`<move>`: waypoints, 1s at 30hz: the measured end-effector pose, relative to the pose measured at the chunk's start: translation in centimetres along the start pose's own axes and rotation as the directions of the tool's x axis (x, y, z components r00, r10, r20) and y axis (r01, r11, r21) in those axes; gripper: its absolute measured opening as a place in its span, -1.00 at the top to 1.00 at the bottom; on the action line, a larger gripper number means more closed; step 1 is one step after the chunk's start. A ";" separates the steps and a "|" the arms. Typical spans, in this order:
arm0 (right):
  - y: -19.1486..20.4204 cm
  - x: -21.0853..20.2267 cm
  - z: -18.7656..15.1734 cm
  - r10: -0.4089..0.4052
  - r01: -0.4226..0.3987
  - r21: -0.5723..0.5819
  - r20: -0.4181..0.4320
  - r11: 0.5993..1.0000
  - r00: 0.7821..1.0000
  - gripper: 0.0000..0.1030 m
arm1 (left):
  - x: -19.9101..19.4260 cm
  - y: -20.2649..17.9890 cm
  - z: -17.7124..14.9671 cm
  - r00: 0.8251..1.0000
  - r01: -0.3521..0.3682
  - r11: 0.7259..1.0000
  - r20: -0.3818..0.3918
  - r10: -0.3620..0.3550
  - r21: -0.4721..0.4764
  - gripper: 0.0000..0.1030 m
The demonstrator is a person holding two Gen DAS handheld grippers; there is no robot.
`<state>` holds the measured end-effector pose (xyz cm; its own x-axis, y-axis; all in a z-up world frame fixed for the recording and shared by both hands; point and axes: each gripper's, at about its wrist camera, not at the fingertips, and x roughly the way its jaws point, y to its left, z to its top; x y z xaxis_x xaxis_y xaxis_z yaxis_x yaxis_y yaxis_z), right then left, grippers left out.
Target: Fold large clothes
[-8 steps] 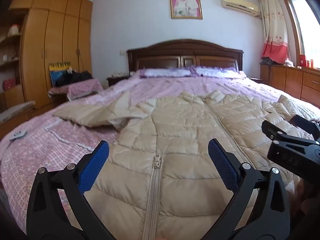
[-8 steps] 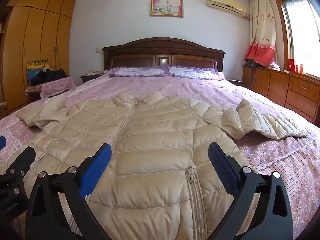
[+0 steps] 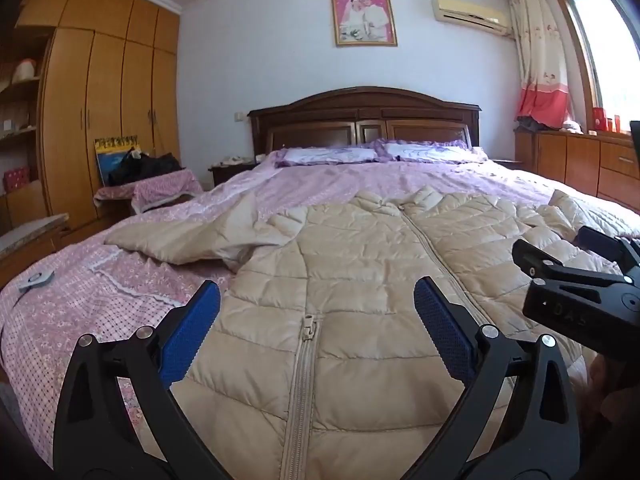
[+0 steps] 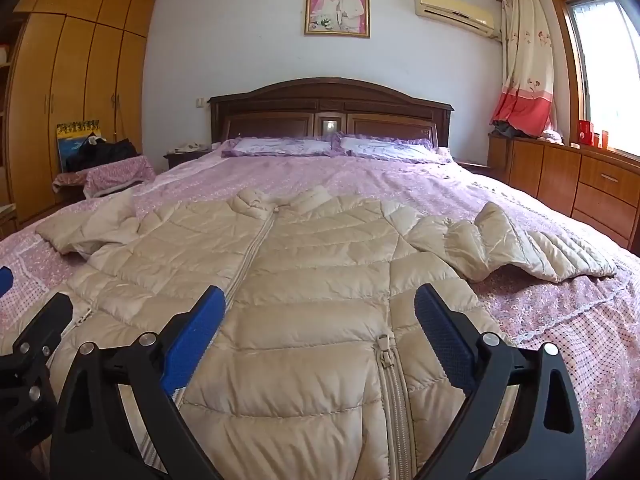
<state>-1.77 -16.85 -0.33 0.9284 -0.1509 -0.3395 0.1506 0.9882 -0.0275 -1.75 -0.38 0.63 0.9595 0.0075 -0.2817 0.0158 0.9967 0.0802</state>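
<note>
Our left gripper (image 3: 316,328) hangs with its blue-padded jaws spread wide and nothing between them, above the hem end of the beige quilted down jacket (image 3: 360,280), roughly over a zip pull. Our right gripper (image 4: 318,332) is the same: jaws wide, holding nothing, poised over the lower front of the jacket near another zip pull (image 4: 383,346). Each gripper shows at the edge of the other's view, so we hold them side by side and near one another. The jacket lies front up and zipped along the pink floral bedspread (image 4: 440,188), collar (image 4: 280,200) toward the dark wooden headboard (image 4: 328,108), hem toward us. One sleeve (image 3: 180,236) trails out flat on our left; the other sleeve (image 4: 532,248) lies rumpled on our right. Further out: two lilac frilled pillows (image 4: 332,146), an orange-brown wooden wardrobe (image 3: 100,100), a framed wedding portrait (image 4: 338,8). We judge the folding has not started; the garment is only spread, and we are at the approach before a first grasp. The next move likely calls for carrying each gripper outward to a sleeve or side edge, dropping to the cloth and pinching it. The puffy, slippery shell probably needs a deep bite, or it slides free.
</note>
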 end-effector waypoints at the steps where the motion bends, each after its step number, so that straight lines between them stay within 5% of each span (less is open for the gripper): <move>1: 0.2 -0.2 0.0 0.003 -0.003 -0.002 0.004 1.000 1.000 -0.72 | 0.4 -0.1 0.0 1.000 -0.006 1.000 -0.014 0.006 -0.003 -0.88; 10: -0.3 -1.0 0.2 0.005 -0.005 0.001 0.030 1.000 1.000 -0.65 | 0.6 0.1 -0.3 1.000 0.000 1.000 -0.025 0.000 -0.027 -0.90; 30: 0.1 -1.2 0.1 0.027 -0.026 -0.016 0.037 1.000 0.999 -0.89 | 2.6 1.1 -0.2 0.992 0.012 0.996 -0.122 -0.022 -0.083 -0.91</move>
<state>-2.84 -16.56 0.13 0.9441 -0.1255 -0.3048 0.1209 0.9921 -0.0339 0.70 0.71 -0.25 0.9172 -0.0044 -0.3983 0.0037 1.0000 -0.0027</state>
